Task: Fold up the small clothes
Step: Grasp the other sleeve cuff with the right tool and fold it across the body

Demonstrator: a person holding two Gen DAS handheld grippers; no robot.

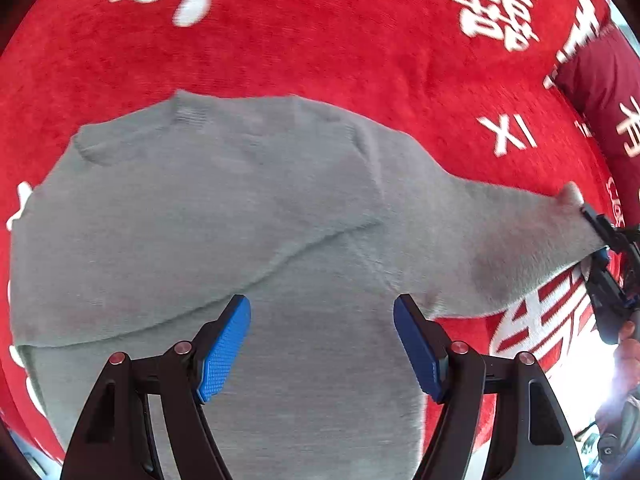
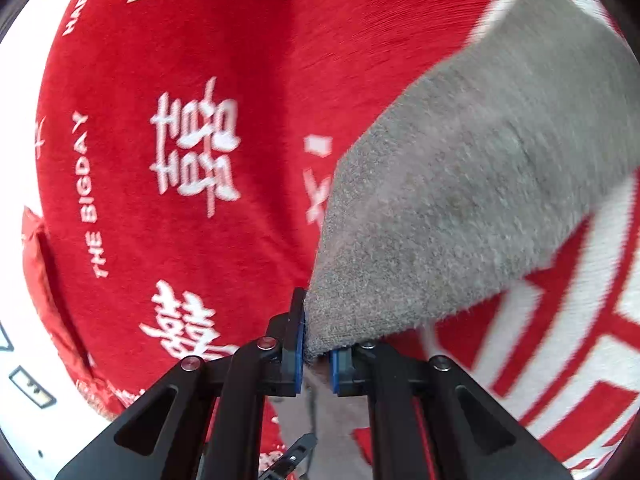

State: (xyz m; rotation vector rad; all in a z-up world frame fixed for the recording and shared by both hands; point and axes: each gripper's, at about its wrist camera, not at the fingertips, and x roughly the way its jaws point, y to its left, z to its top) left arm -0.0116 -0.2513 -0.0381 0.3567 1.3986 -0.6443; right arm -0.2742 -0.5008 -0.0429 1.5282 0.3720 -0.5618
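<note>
A small grey knitted sweater (image 1: 224, 216) lies flat on a red blanket (image 1: 320, 48) with white characters. One sleeve is folded across its chest. The other sleeve (image 1: 500, 236) stretches out to the right. My left gripper (image 1: 322, 320) hovers open above the sweater's body, nothing between its blue pads (image 1: 224, 356). My right gripper (image 1: 596, 236) shows at the right edge, at the sleeve's cuff. In the right wrist view the right gripper (image 2: 316, 352) is shut on the grey sleeve cuff (image 2: 440, 220), with the fabric pinched between its blue pads.
A dark red cushion (image 1: 600, 80) lies at the blanket's far right. A hand (image 1: 628, 344) holds the right gripper. A red pouch (image 2: 44, 272) and a white surface (image 2: 24, 380) lie past the blanket's edge in the right wrist view.
</note>
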